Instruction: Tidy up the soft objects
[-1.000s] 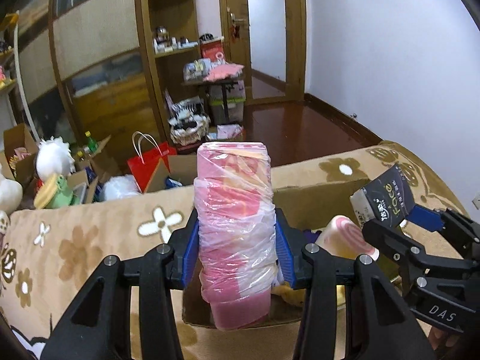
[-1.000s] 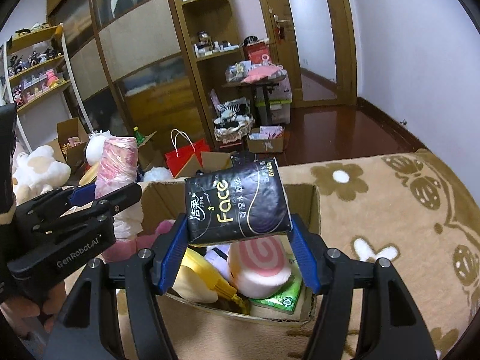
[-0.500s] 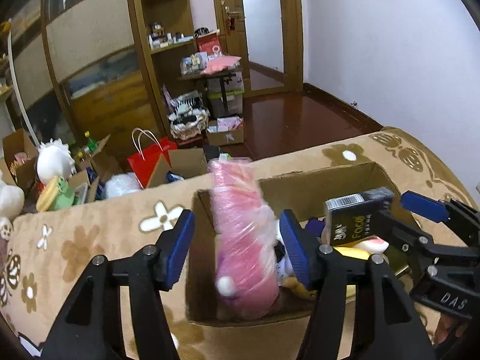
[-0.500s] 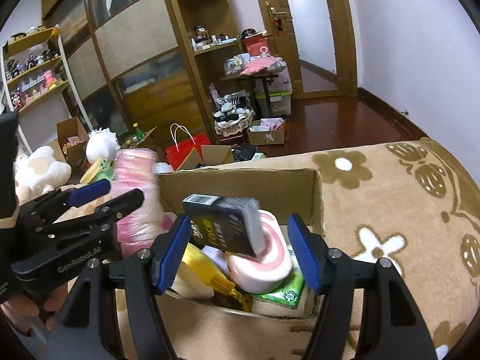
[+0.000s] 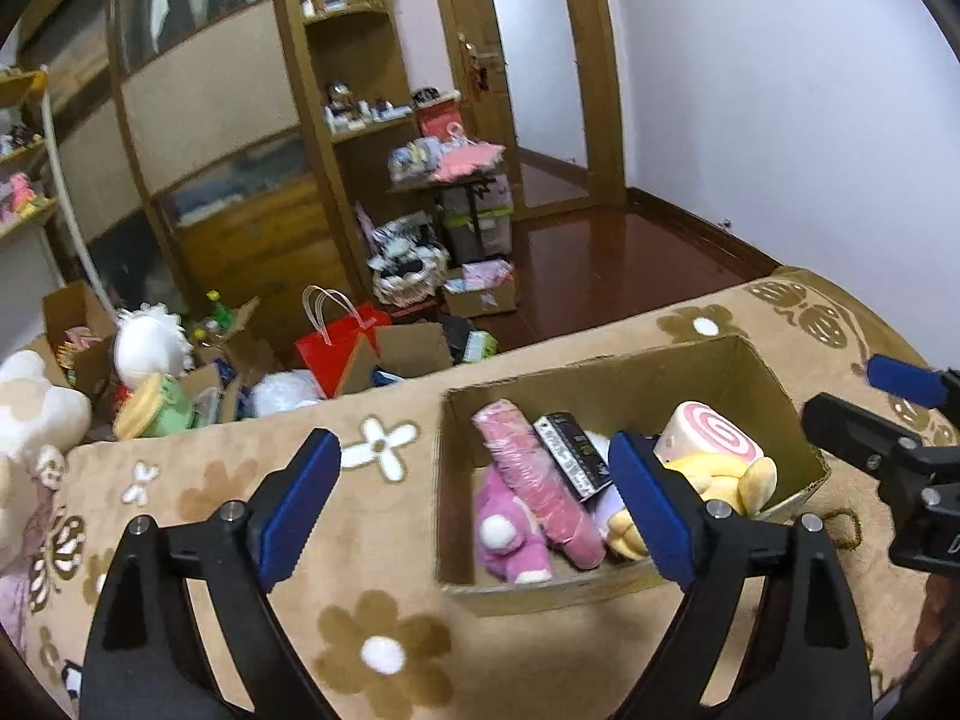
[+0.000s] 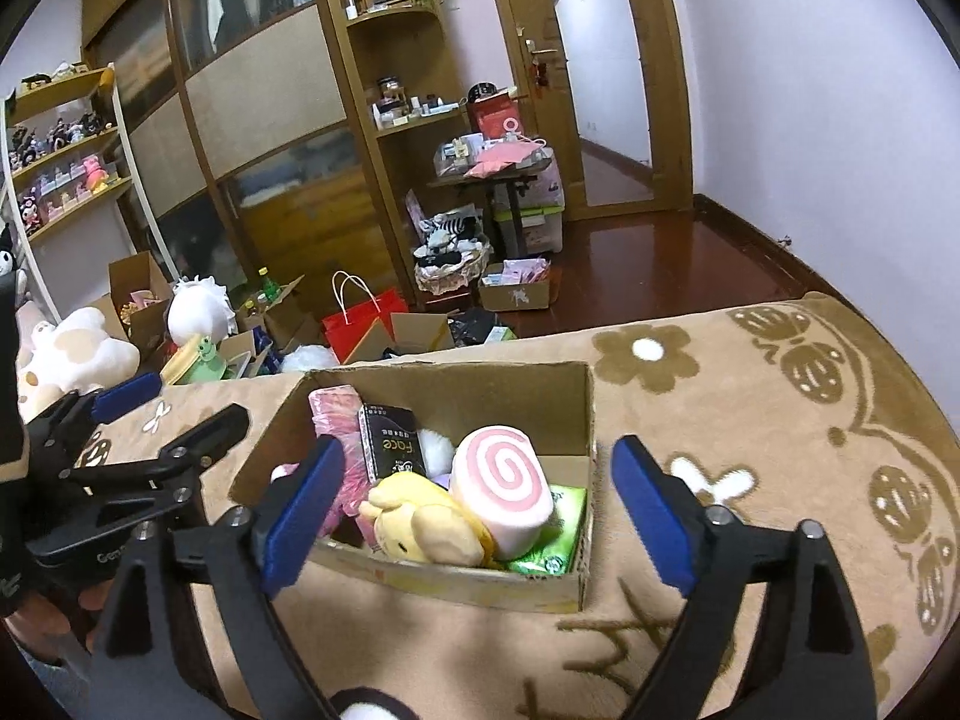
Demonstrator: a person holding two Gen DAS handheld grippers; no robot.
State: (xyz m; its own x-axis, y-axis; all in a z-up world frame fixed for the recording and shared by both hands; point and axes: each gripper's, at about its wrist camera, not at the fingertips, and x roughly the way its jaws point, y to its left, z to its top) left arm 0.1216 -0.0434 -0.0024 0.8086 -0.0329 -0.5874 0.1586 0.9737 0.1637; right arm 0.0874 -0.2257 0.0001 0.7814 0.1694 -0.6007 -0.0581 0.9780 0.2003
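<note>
A cardboard box (image 5: 600,360) (image 6: 468,576) sits on a tan flowered blanket (image 5: 198,480). Inside lie a pink wrapped roll (image 5: 534,480) (image 6: 330,414), a black tissue pack (image 5: 570,453) (image 6: 393,444), a pink swirl-roll plush (image 5: 711,435) (image 6: 501,492), a yellow plush (image 6: 420,525), a purple plush (image 5: 510,531) and a green pack (image 6: 555,546). My left gripper (image 5: 474,504) is open and empty, held above the box's near left side. My right gripper (image 6: 474,507) is open and empty above the box's near edge.
Beyond the blanket's far edge the floor holds a red bag (image 5: 336,342), cardboard boxes and white plush toys (image 5: 147,345). Wooden cabinets and shelves (image 6: 390,120) line the back wall. A door (image 6: 612,78) and a dark wood floor lie at the right.
Both grippers opened and drew back. The pink roll dropped from the left one and the black tissue pack from the right one; both now lie in the box.
</note>
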